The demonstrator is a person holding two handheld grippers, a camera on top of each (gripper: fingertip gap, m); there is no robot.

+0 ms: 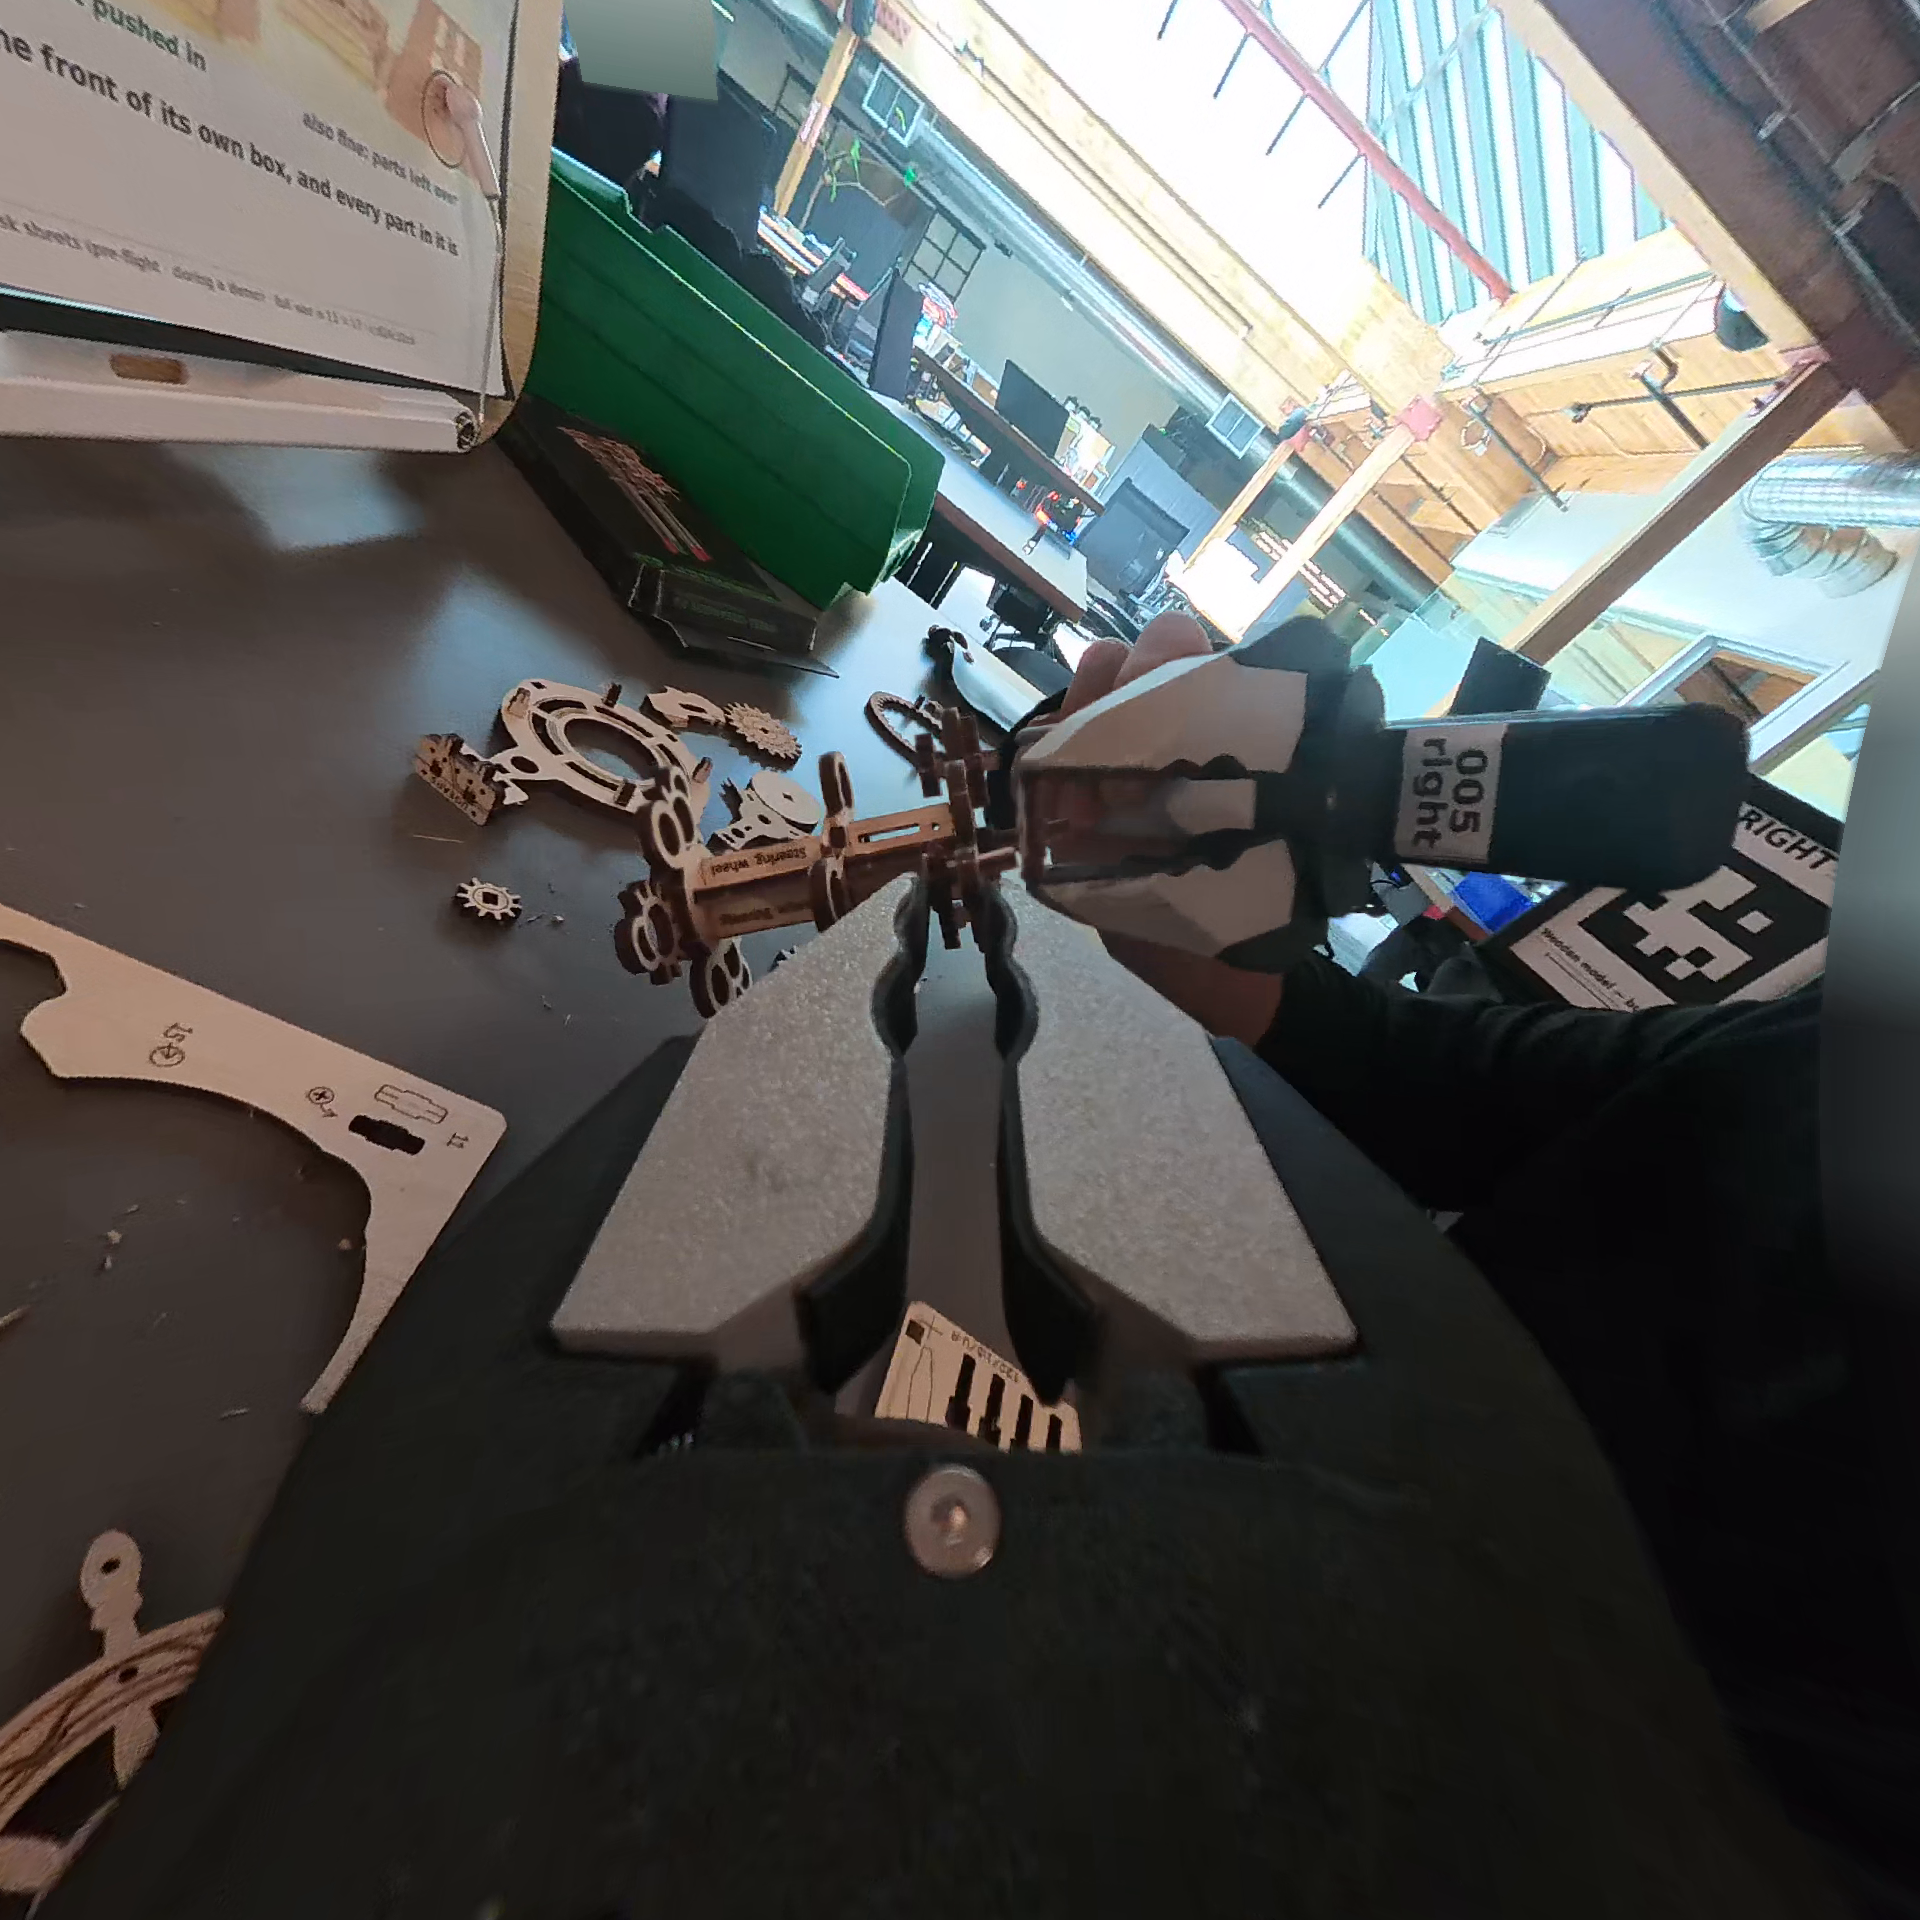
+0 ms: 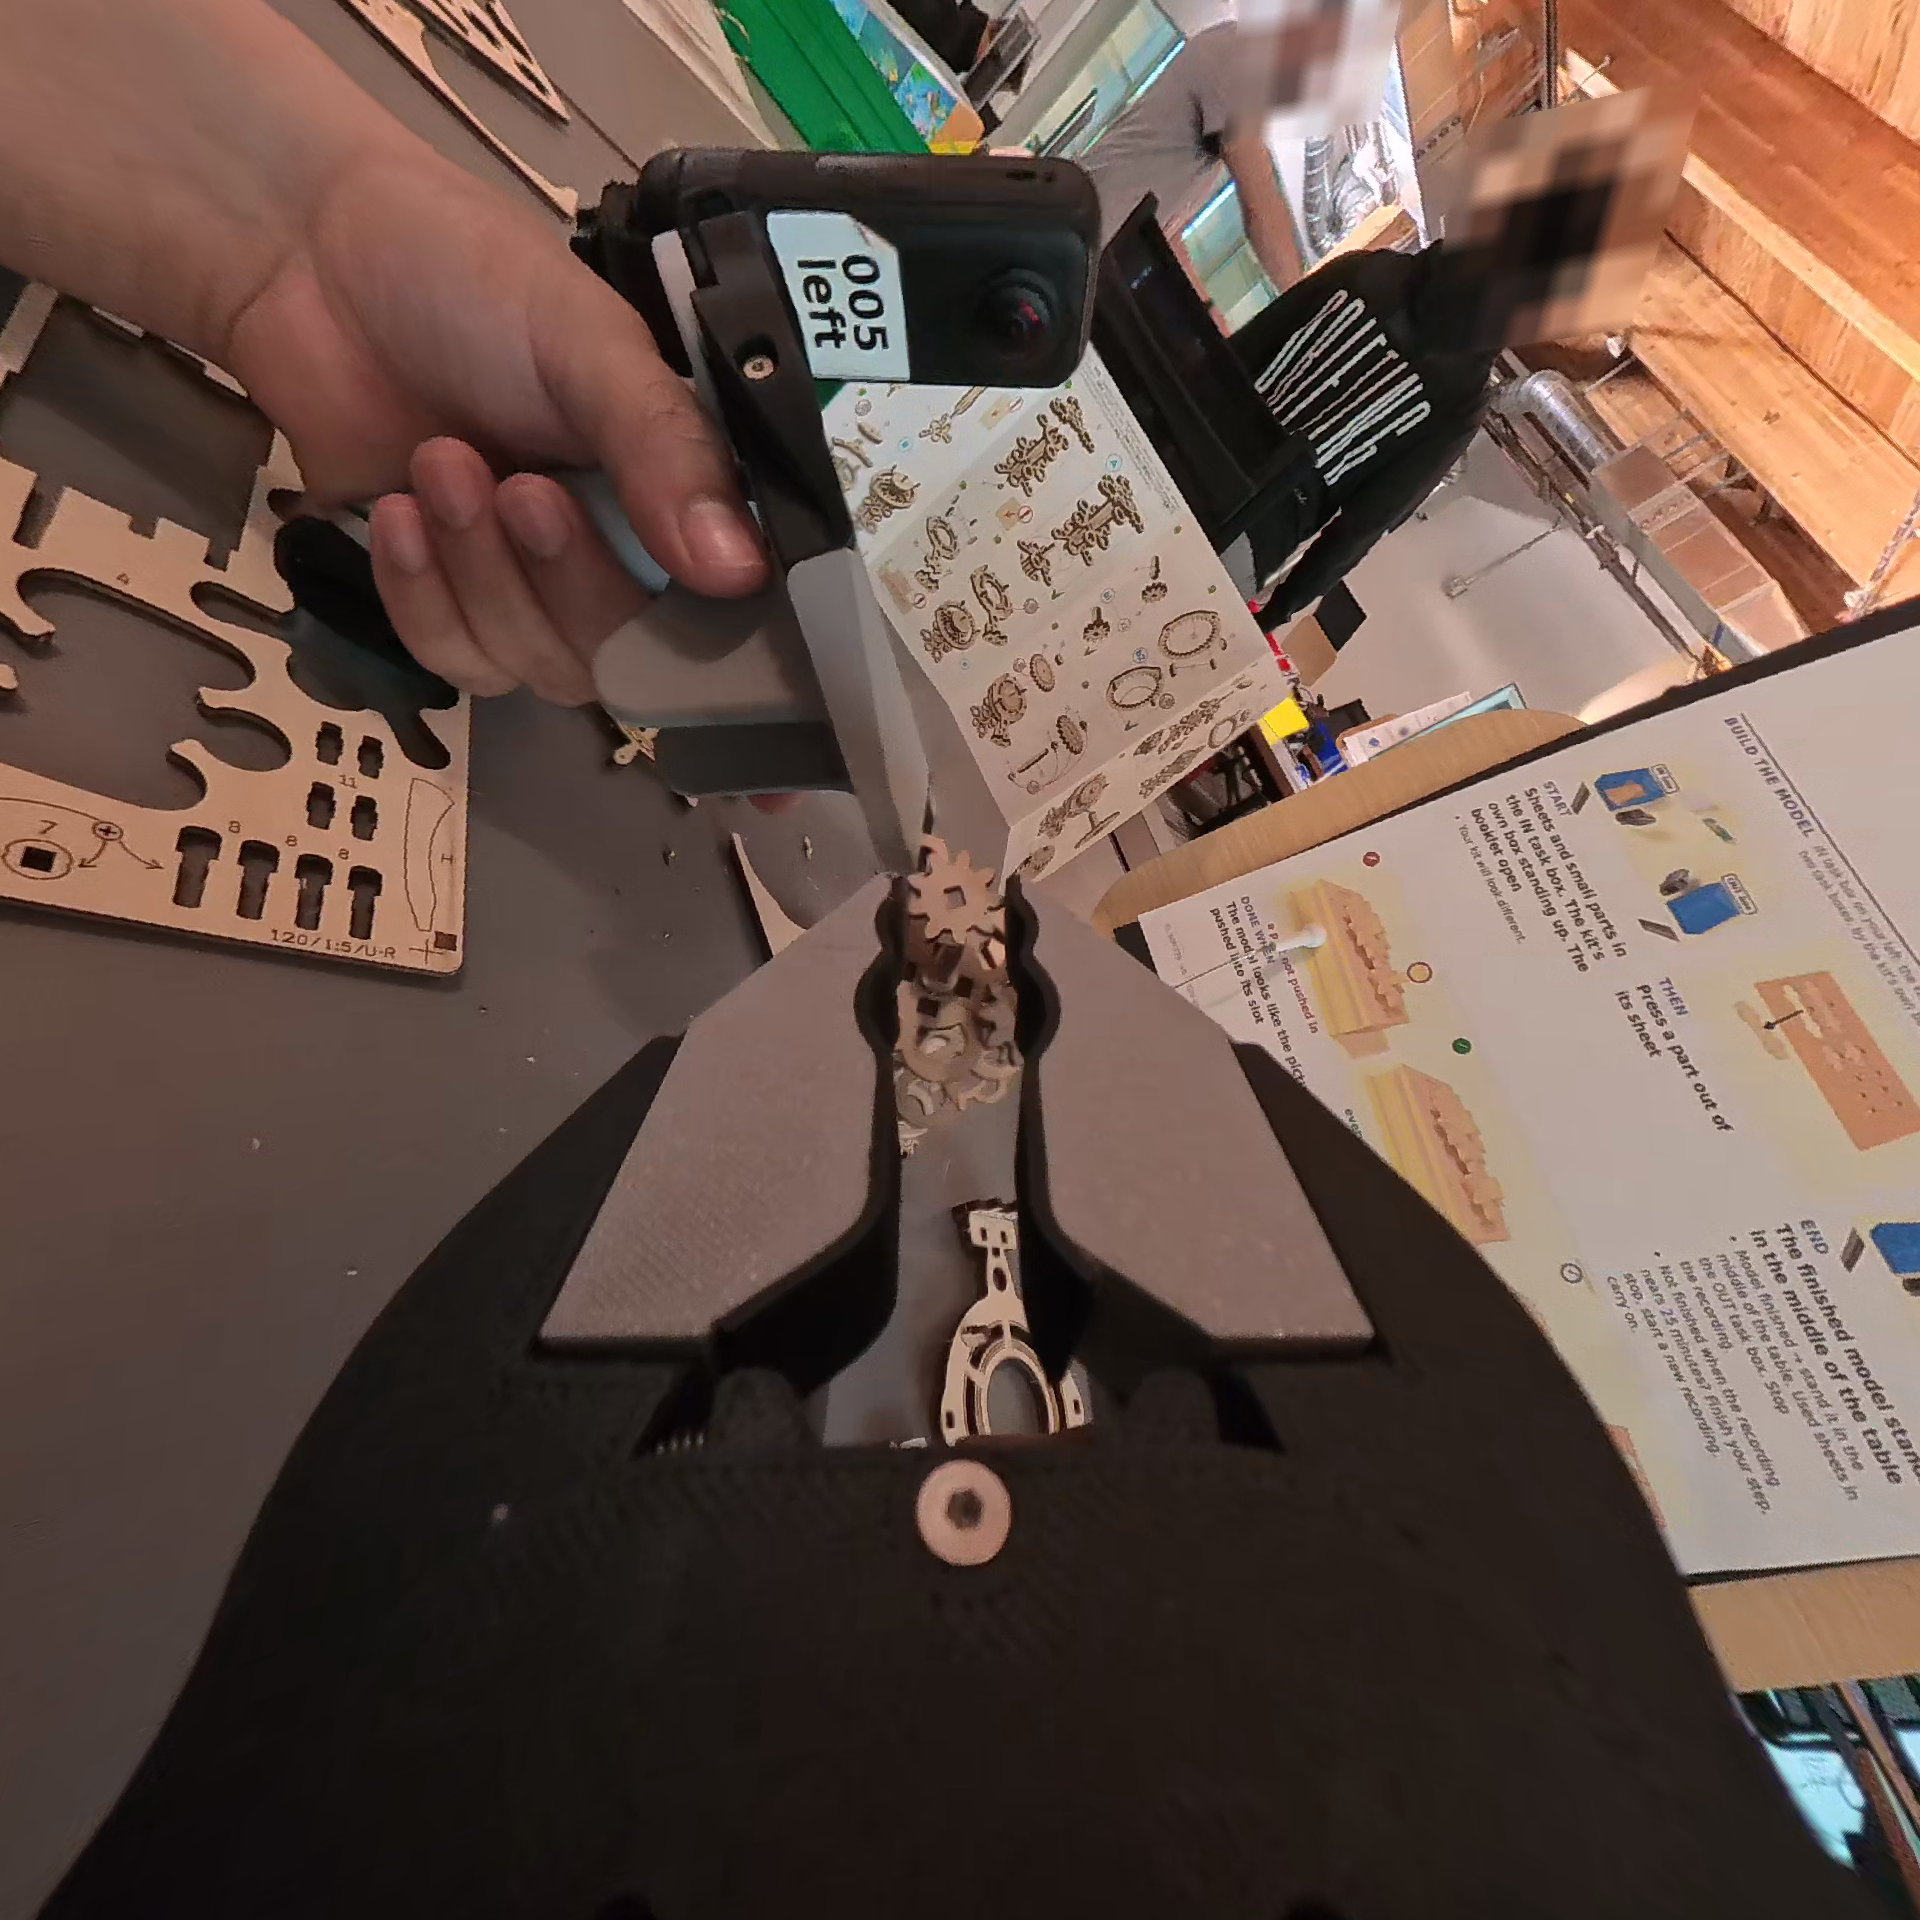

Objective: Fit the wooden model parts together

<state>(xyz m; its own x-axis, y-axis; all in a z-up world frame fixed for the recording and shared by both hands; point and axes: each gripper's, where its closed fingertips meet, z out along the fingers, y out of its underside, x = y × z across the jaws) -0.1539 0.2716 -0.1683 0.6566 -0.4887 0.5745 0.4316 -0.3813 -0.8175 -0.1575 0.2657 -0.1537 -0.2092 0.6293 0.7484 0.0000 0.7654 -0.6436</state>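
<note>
My right gripper (image 2: 953, 891) is shut on a wooden shaft assembly (image 2: 951, 997) carrying gears and discs. In the left wrist view the right gripper (image 1: 1027, 823) comes in from the right, and the shaft assembly (image 1: 790, 883) sticks out leftward above the dark table. My left gripper (image 1: 956, 916) is shut on a small dark gear (image 1: 954, 902) on the assembly, close to the right gripper's tips. In the right wrist view the left gripper (image 2: 914, 836) reaches down from above onto the gear (image 2: 943, 883). A hand (image 2: 468, 416) holds the left gripper.
Loose wooden parts (image 1: 582, 748) and a small gear (image 1: 488, 899) lie on the table beyond. Punched-out sheets (image 1: 260, 1091) (image 2: 208, 727) lie to the left. A green bin (image 1: 727, 395), a black box (image 1: 665, 540), a booklet (image 2: 1060, 623) and an instruction board (image 2: 1558, 1039) stand around.
</note>
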